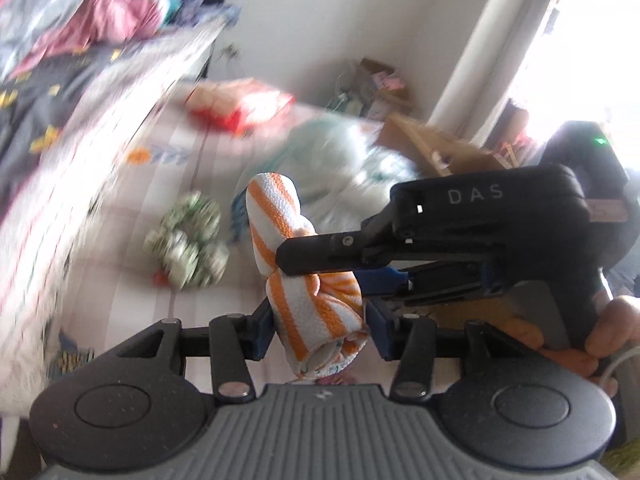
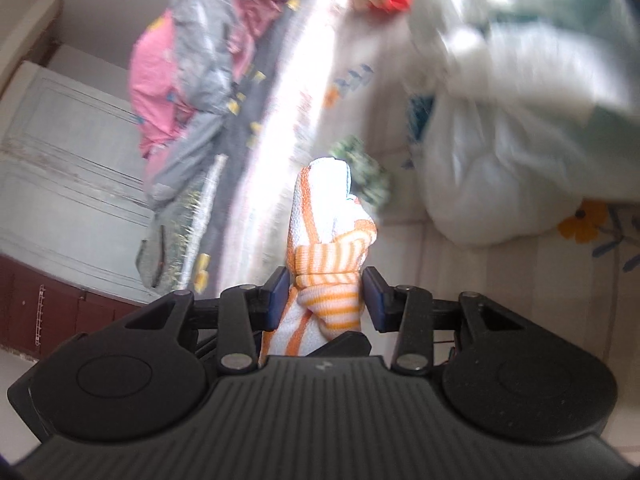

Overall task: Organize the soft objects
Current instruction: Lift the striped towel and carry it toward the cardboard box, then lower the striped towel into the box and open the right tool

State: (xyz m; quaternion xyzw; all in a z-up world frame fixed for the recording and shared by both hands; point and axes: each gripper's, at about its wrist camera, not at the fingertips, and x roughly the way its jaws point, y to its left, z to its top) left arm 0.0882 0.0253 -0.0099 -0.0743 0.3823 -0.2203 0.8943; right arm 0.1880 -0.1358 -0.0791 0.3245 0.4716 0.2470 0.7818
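An orange-striped cloth (image 1: 298, 280) is clamped from both sides: the left gripper (image 1: 320, 320) is clenched on its lower end, and the right gripper (image 2: 326, 296) is clenched on its bunched middle. The cloth is held above the bed (image 1: 240, 288), apart from the green scrunchie (image 1: 186, 240). White bedding (image 2: 500, 160) crowds the right edge.

"DAS" — on right tongs (image 1: 320, 260).

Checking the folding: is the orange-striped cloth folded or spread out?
Folded. The orange-striped cloth stands as a bunched roll, held by the left claw and right claw.
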